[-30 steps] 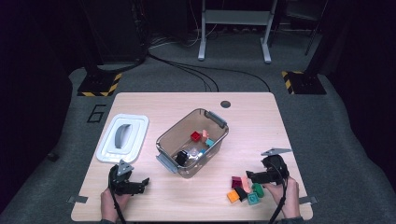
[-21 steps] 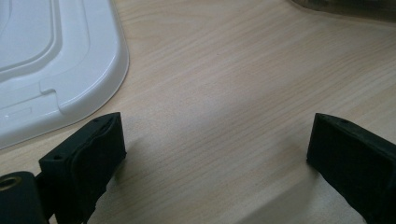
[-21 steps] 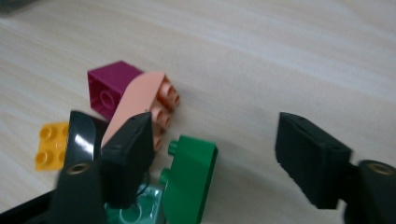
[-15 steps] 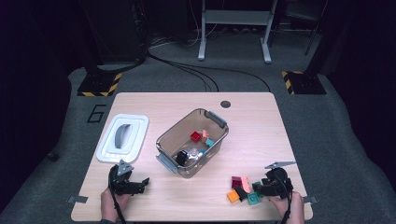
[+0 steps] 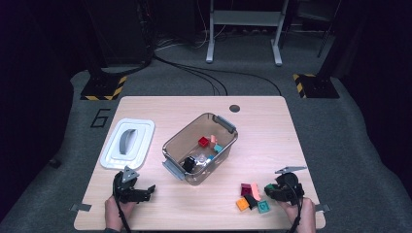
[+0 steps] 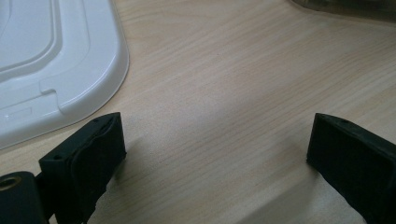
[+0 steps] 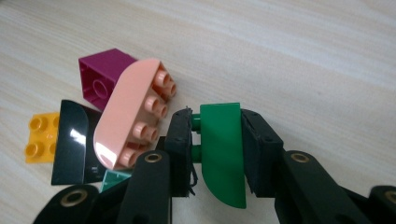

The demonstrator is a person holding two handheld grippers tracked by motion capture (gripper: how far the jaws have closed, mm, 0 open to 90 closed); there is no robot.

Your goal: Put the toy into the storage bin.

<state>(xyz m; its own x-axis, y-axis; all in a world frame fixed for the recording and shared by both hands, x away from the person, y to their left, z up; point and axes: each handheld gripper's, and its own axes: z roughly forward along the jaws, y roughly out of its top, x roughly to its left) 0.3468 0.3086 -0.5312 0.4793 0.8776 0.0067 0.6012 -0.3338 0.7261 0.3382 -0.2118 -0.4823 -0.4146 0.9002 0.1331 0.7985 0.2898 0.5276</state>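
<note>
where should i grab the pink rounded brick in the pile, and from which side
Grip the pink rounded brick across its long flat sides, coming from above. It lies tilted on the black brick, studs facing the right gripper, which is shut on the green brick. The curved top would likely slip, and the purple brick crowds its far end.

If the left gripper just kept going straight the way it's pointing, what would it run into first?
Probably nothing soon: the open left gripper faces bare wooden tabletop. The white plastic lid lies off to one side; farther ahead sits the clear plastic bin, though depth is unclear.
</note>
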